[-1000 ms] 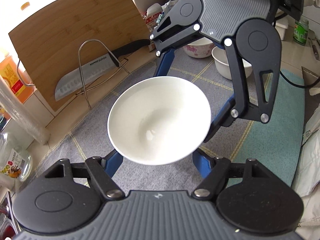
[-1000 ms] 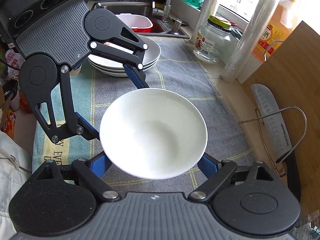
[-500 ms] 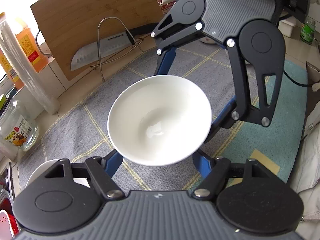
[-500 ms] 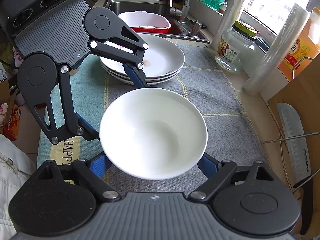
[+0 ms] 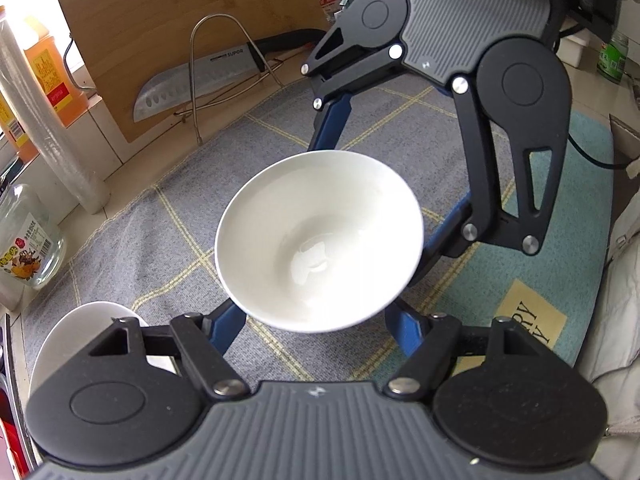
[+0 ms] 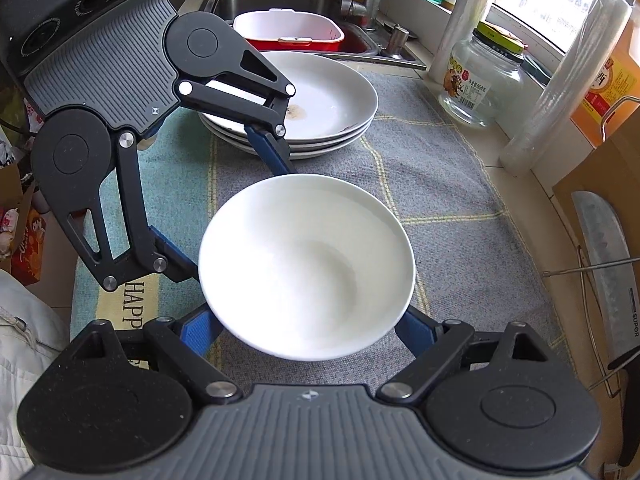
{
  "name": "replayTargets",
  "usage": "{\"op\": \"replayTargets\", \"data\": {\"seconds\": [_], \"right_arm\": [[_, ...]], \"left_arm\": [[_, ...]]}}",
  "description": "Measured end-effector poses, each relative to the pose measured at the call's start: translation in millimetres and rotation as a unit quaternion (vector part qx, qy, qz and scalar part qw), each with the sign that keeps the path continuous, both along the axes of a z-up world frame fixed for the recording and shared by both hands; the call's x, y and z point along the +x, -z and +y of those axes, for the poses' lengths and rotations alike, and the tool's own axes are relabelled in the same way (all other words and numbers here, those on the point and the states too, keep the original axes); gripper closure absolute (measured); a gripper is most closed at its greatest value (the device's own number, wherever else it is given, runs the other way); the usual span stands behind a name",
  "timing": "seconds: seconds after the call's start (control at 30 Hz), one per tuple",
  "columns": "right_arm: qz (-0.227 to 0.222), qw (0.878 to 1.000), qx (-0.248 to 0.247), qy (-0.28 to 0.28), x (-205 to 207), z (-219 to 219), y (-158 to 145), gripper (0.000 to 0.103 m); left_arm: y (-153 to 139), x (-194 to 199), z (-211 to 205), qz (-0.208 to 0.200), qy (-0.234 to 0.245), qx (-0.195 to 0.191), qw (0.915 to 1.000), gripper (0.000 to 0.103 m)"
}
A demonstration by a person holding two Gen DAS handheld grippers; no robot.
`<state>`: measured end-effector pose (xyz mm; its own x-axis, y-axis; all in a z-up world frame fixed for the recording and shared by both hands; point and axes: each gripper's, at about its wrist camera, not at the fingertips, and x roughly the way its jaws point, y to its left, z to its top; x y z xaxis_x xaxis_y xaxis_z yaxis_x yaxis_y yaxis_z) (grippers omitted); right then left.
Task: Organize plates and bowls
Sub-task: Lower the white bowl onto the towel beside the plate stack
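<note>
From the left wrist, I have the white bowl [image 5: 318, 240] pinched across its sides by my left claw [image 5: 316, 320], with the right claw [image 5: 384, 184] clamped on it from the opposite side. Compared with a second ago, the cutting board [image 5: 180, 40] and knife [image 5: 192, 80] have slid away towards the counter's back edge, the glass jar [image 5: 28, 240] has come into sight at the left, and a white plate rim [image 5: 84, 320] now shows at the lower left. I judge that I am carrying the bowl along the grey mat [image 5: 160, 220] towards the sink end. The bowl is empty and held clear of the mat.

From the right wrist, the same bowl [image 6: 306, 266] sits between the blue fingers of my right claw [image 6: 304, 328], which grips its wide body. The stack of plates [image 6: 320, 120] has drawn closer and now lies just beyond the bowl, near the mat's far left corner. The top plate carries a small brownish smear, otherwise nothing. Behind it, the red-and-white basin [image 6: 288, 32] in the sink [image 6: 280, 0] looks empty. The bowl probably goes down near this stack.
</note>
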<state>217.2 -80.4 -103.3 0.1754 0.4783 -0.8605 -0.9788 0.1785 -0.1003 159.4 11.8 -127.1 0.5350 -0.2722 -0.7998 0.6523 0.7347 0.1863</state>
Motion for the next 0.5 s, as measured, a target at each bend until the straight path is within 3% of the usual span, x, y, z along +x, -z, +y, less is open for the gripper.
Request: {"op": "replayTargets", "data": {"seconds": [0.5], "right_arm": [[0.020, 1.000, -0.009, 0.009, 5, -3, 8, 0.009]], "left_arm": [[9, 13, -4, 0.018, 0.007, -0.008, 0.9998, 0.027]]}}
